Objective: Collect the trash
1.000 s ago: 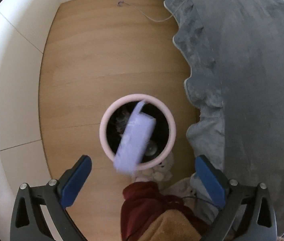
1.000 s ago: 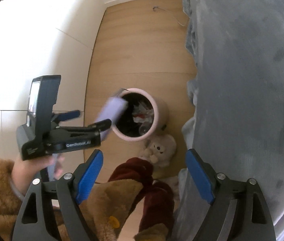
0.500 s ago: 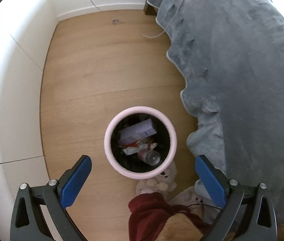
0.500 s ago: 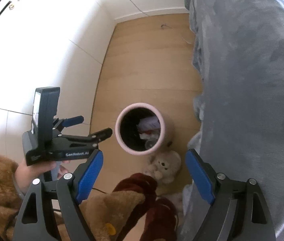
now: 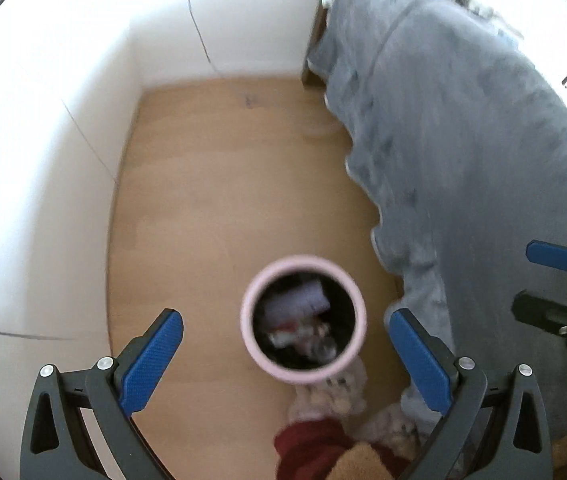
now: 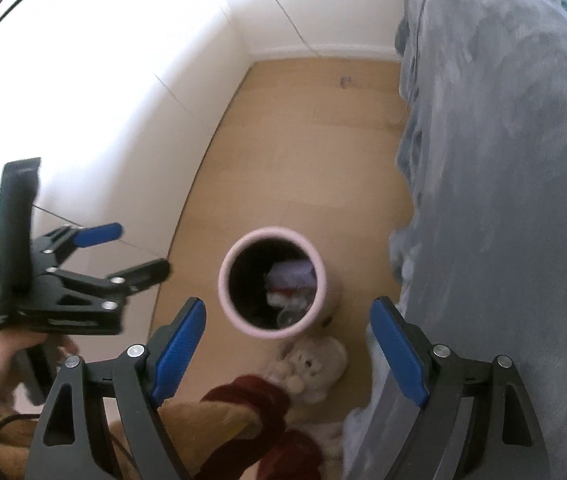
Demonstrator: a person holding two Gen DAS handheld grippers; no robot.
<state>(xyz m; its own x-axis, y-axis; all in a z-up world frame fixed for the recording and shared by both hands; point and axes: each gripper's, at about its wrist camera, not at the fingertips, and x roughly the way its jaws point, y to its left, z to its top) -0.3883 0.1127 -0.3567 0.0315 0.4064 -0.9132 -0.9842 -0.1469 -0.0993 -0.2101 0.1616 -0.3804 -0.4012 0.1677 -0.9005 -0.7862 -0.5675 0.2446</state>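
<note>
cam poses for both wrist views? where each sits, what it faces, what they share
Left wrist: on the left gripper, high up, looking down at the pink bin on the wooden floor; own open blue fingers show, right gripper at the right edge.
Right wrist: on the right gripper, looking down at the same bin from beside the grey blanket; own open fingers, left gripper at left.
Shared: bin, floor, blanket, plush toy.

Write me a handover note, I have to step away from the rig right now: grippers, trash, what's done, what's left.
Left gripper: open, holding nothing, above the round pink trash bin.
Right gripper: open, holding nothing, also over the bin.
Pale lilac packet lies inside the bin on top of other wrappers.
Done: that piece is binned.
Left: no loose trash shows on the wooden floor; look elsewhere. The beige plush toy beside the bin is probably not trash.
</note>
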